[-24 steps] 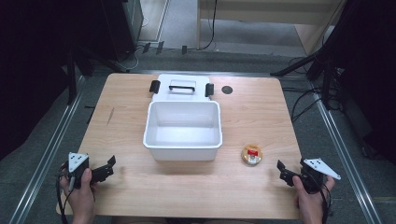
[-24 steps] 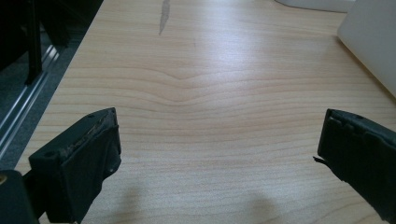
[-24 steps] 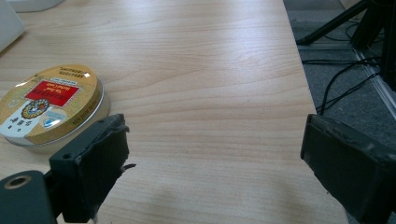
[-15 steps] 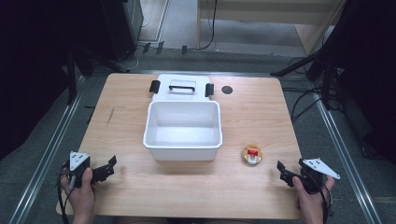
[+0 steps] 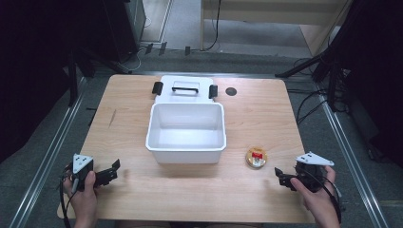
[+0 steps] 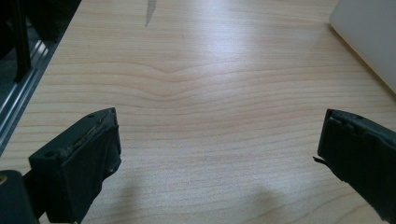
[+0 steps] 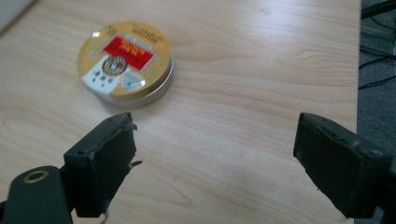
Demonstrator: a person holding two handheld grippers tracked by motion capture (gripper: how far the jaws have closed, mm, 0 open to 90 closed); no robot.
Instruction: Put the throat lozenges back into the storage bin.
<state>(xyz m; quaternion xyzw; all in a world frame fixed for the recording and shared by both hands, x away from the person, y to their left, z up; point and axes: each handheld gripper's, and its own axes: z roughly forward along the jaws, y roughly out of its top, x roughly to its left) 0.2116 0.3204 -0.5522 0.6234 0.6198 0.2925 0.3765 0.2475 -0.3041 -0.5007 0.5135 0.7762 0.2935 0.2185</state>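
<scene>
One tin [image 7: 125, 60] near right claw [image 7: 224, 158].

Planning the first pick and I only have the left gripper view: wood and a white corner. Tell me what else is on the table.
Observer: A small round gold tin lies flat, right of the white bin.
Operator: Say which gripper is nearer it.
Observer: The right gripper; the tin sits just ahead of its open jaws.
Operator: Check the bin.
Observer: It holds nothing; its lid lies behind it.
</scene>
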